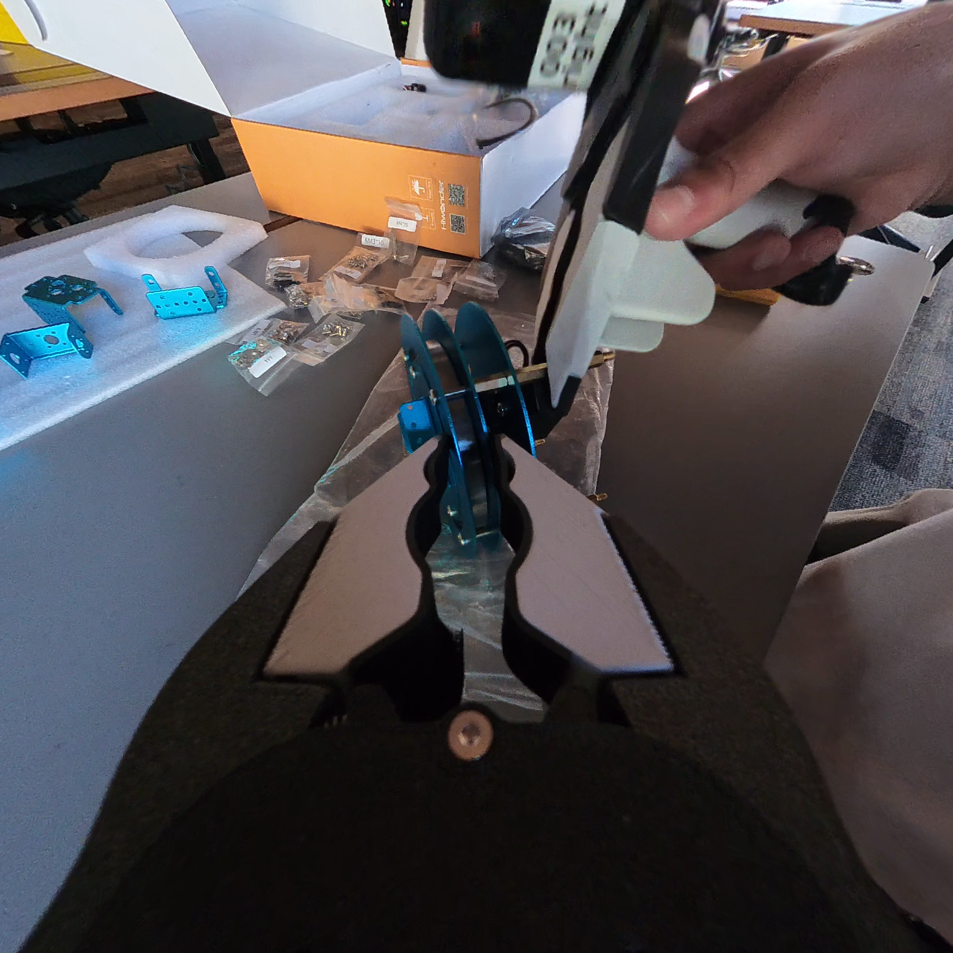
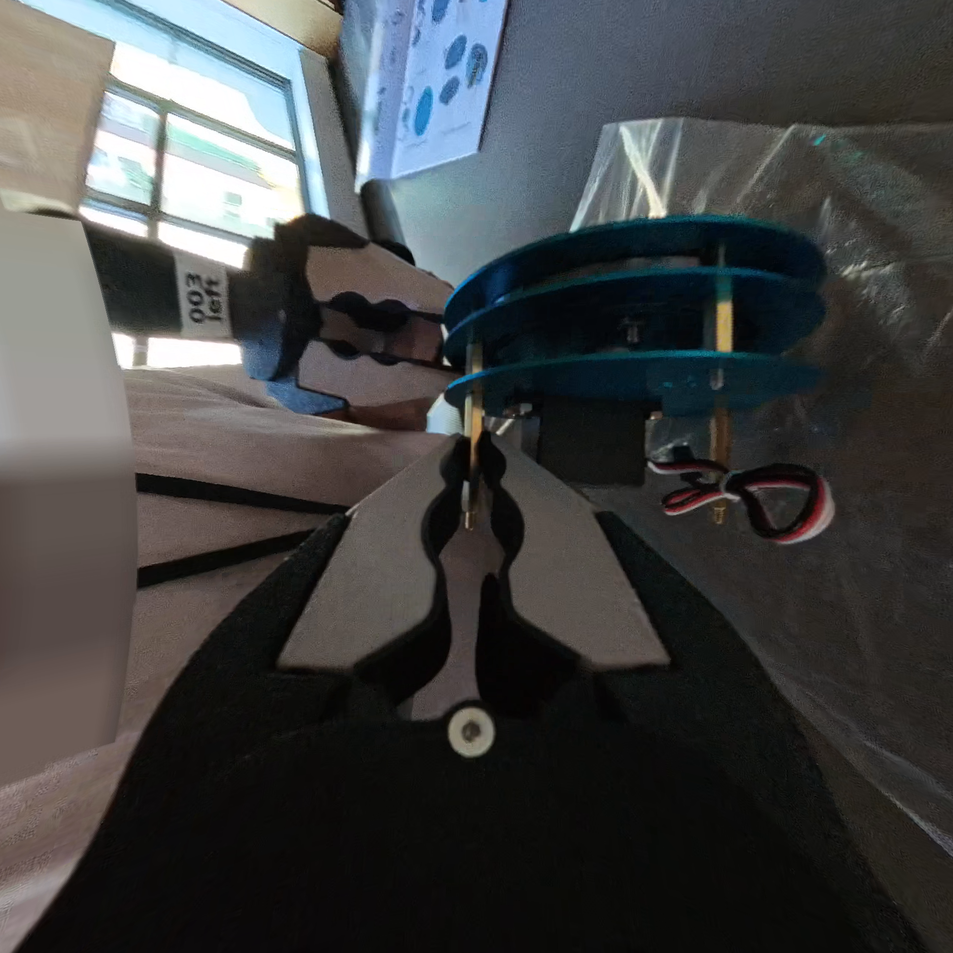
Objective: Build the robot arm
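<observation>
A stack of three blue round plates [image 1: 466,361] joined by brass standoffs lies on its side on a clear plastic bag [image 1: 361,454]. My left gripper [image 1: 472,446] is shut on the rims of two of the plates. My right gripper [image 1: 554,407], held by a hand [image 1: 804,134], comes in from the upper right. In the right wrist view my right gripper [image 2: 470,443] is shut on a brass standoff [image 2: 473,412] that sticks out below the plate stack [image 2: 634,309]. The left gripper [image 2: 441,340] clamps the stack's left rim. A black servo [image 2: 588,448] with a red, white and black wire [image 2: 748,495] is mounted under the plates.
An open orange and white box [image 1: 361,170] stands behind. Three loose blue brackets [image 1: 185,299] and a white foam piece [image 1: 175,242] lie at the left. Several small bags of screws [image 1: 319,309] lie in the middle. The table edge [image 1: 876,412] is at the right. A printed sheet [image 2: 438,77] lies beyond.
</observation>
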